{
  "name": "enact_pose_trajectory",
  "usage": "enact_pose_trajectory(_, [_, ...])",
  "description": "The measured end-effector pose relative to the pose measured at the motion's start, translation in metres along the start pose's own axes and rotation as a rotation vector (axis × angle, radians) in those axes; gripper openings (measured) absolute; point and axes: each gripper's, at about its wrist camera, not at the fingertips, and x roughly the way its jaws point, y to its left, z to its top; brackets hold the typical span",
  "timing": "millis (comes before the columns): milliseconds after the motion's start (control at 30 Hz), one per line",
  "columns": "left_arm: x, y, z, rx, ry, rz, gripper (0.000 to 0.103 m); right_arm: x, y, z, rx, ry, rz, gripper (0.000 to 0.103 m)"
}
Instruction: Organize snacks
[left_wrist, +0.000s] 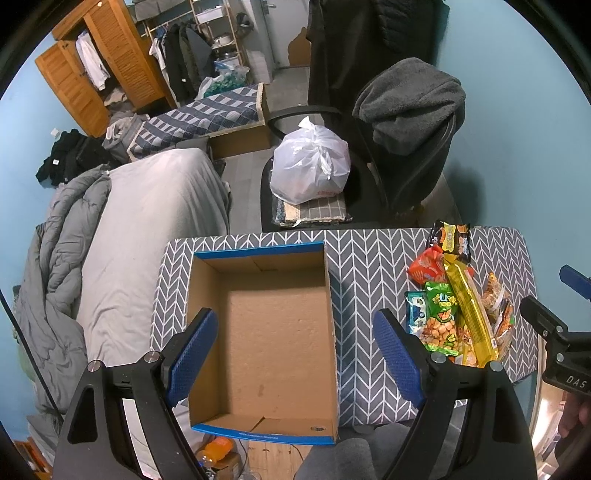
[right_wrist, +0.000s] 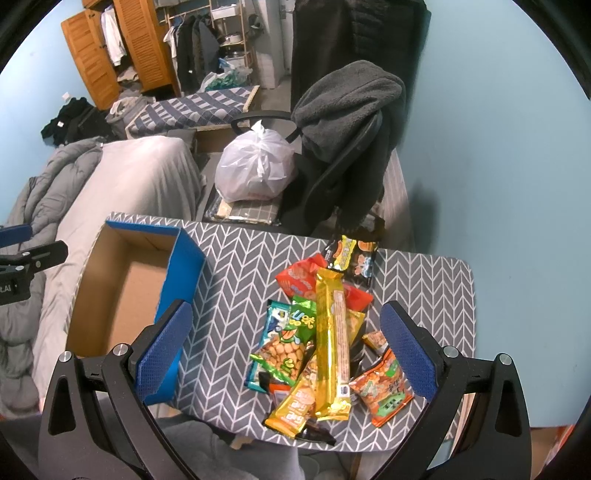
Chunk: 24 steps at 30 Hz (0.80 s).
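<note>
Cardboard box (left_wrist: 266, 332) w/ a blue rim sits right between and under our left gripper (left_wrist: 295, 347) fingers, and it has nothing in it yet. Our right gripper (right_wrist: 284, 350) hangs over the snack pile (right_wrist: 325, 343), w/ the long gold packet (right_wrist: 332, 347) between its fingers. Both grippers are spread wide and hold nothing. We think we're at the very start: no snack is in the box. Next we prob. need to drop the right one down, pinch one packet, e.g. the gold one on top, and carry it over to the box. It all sits on a small table (right_wrist: 424, 295) w/ a grey zigzag cloth. Past the fingertips we see a chair w/ a white bag (right_wrist: 255, 170), a bed and blue walls.
</note>
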Motion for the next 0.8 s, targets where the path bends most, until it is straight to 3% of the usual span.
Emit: enact_pose_trajectory(800, [-0.001,-0.008,-0.002,0.017,0.004,-0.009,0.087,0.004,0.002,-0.010,-0.012,0.004,0.007,0.101])
